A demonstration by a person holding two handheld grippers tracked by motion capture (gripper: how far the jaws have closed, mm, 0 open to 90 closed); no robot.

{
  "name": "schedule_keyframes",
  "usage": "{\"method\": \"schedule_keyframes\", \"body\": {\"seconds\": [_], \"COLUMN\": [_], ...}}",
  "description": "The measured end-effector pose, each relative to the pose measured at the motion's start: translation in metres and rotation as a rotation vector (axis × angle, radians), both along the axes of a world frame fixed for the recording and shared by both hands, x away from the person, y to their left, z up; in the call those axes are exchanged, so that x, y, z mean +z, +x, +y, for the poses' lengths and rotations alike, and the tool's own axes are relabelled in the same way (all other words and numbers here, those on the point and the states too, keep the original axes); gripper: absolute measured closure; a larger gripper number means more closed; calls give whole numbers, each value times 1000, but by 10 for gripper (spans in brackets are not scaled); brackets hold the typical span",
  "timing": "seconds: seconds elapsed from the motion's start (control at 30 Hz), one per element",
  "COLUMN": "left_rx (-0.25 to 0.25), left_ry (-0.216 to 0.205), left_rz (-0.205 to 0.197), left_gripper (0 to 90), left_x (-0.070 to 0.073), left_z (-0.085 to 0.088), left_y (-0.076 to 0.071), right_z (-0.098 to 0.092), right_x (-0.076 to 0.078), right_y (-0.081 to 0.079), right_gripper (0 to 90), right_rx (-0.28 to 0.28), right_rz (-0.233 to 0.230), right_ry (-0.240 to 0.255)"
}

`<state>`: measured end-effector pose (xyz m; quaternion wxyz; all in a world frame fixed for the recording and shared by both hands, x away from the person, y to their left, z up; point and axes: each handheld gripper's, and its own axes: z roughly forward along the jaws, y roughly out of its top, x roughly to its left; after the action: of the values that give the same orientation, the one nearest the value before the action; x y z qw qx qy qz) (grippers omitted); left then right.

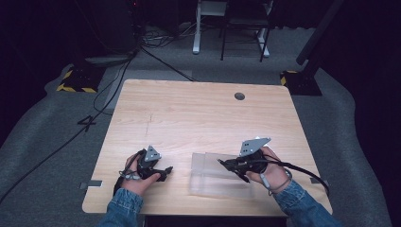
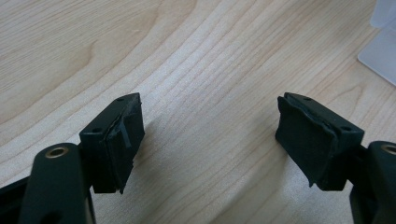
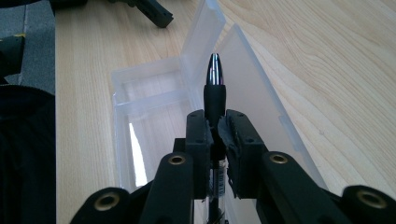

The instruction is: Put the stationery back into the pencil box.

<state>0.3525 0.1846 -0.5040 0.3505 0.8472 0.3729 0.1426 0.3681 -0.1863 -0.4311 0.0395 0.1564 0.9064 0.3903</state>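
Pen (image 3: 215, 88) is clamped between the right gripper's (image 3: 215, 128) fingers (image 3: 198, 140), its black barrel running up the middle of the right gripper view and its shiny silver tip pointing toward the upper centre of the frame. The fingers are clenched on the barrel, one on either side. Just beyond and below the tip lies an open clear plastic case (image 3: 140, 116), its tray in the left half of that frame and its hinged lid slanting up toward the top centre. The pen looks to be held above the case rather than resting in it, though whether the tip touches the lid I cannot tell.

In the high view the right gripper (image 1: 227, 164) sits at the lower right of the frame, over the case (image 1: 213, 177), which lies flat on the counter (image 1: 198, 113) near its front edge.

The left gripper's (image 2: 208, 135) fingers (image 2: 123, 140) are released, wide apart with nothing between them but bare wood; a corner of the case (image 2: 380, 51) shows at the upper right of the left gripper view. In the high view this gripper (image 1: 163, 171) rests at the lower left, near the case but apart from it.

As I judge it, the case is already open and the pen picked up; what remains is to lay the pen in the tray, let go, and likely close the lid.
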Motion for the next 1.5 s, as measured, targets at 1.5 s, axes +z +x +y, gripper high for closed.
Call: {"method": "schedule_keyframes", "body": {"seconds": [1.5], "left_rx": [-1], "left_ry": [1], "left_rz": [-1], "left_gripper": [233], "left_x": [0], "left_z": [0], "left_y": [0], "right_z": [21], "right_x": [-30], "right_y": [-6], "right_gripper": [802], "right_rx": [83], "right_rz": [-3], "right_ry": [-115]}}
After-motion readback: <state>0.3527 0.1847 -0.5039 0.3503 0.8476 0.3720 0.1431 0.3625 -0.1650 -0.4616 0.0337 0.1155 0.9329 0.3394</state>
